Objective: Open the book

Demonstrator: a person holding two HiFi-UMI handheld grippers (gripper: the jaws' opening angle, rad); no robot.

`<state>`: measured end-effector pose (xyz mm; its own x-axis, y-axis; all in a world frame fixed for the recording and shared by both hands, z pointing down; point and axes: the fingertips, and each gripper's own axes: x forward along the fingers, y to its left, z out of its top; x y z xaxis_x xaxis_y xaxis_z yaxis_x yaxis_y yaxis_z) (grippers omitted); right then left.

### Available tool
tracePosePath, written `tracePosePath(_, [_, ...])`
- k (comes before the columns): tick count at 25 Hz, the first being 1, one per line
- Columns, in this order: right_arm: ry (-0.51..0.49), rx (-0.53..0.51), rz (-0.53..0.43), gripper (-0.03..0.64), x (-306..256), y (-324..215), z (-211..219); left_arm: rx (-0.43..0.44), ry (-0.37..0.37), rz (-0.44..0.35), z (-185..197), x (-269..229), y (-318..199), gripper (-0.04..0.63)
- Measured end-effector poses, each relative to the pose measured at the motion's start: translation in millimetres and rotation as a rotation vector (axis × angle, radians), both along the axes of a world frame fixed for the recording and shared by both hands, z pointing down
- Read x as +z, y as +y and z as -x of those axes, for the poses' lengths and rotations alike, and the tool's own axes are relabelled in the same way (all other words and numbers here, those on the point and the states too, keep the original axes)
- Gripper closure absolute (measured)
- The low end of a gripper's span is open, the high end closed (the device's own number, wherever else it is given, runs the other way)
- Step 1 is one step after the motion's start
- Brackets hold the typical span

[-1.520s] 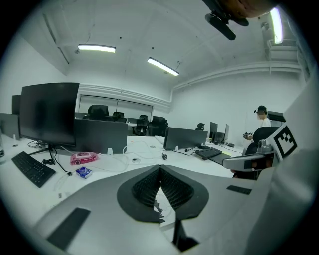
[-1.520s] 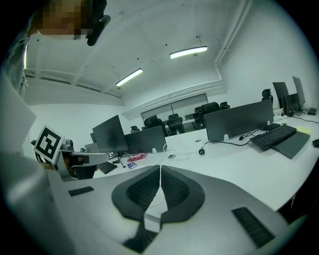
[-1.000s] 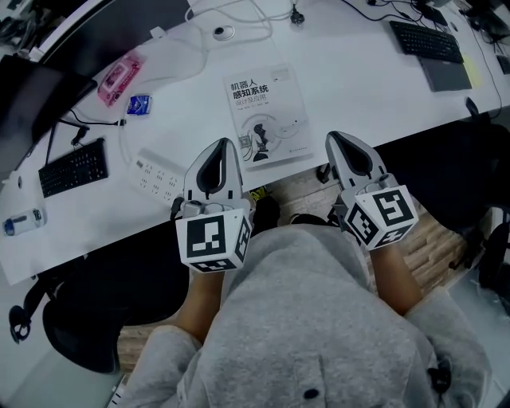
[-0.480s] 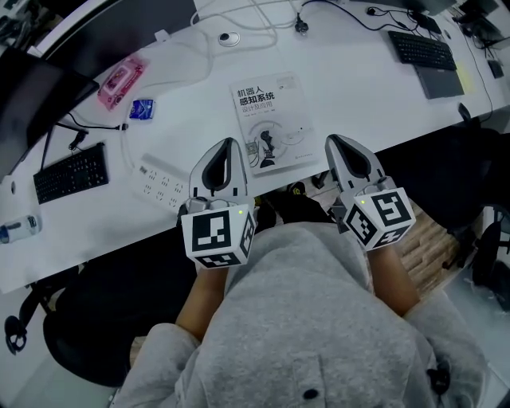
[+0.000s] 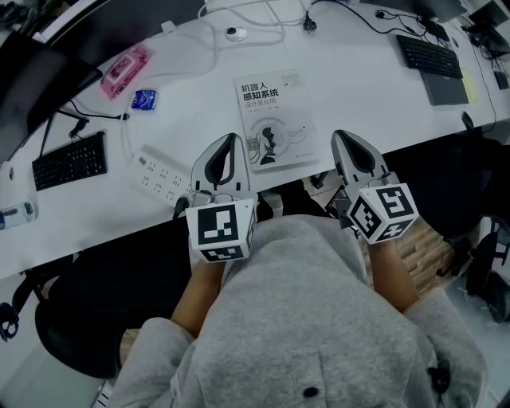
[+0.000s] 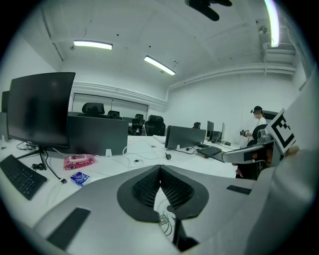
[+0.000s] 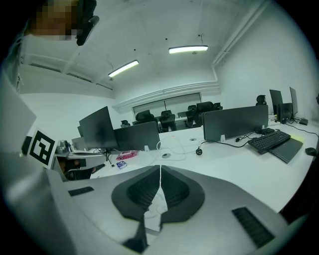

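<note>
A white paperback book [image 5: 273, 118] with a robot drawing on its cover lies closed on the white desk [image 5: 358, 88], close to the near edge. My left gripper [image 5: 227, 140] hangs just left of the book's near left corner, jaws shut and empty. My right gripper [image 5: 343, 137] sits off the book's near right corner at the desk edge, also shut with nothing held. In the left gripper view the left gripper [image 6: 160, 168] shows its pads meeting, a strip of the cover visible below. The right gripper [image 7: 160, 169] looks the same in the right gripper view.
A white power strip [image 5: 155, 177] lies left of the left gripper. Further left are a black keyboard [image 5: 69, 161], a pink packet [image 5: 123, 70] and a blue packet [image 5: 144, 99]. Another keyboard [image 5: 429, 54] and a dark pad [image 5: 449, 86] sit far right. Cables [image 5: 239, 16] run along the back.
The head view has shifted slightly, so desk and book sit a little differently in frame. Both grippers stay shut beside the book's near corners, barely moved.
</note>
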<state>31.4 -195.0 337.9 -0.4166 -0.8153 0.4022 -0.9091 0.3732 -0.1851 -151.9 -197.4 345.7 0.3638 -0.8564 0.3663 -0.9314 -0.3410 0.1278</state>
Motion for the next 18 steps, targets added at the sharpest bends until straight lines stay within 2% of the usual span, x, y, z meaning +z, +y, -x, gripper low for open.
tracePosePath(8, [-0.027,-0.002,0.022,0.588,10,-15,-21,-0.004,-0.018,0.039,-19,9,-6,0.588])
tracePosePath(18, [-0.072,0.025,0.104,0.588,39,-24,-52,0.014,-0.048,0.119,-42,36,-22,0.588])
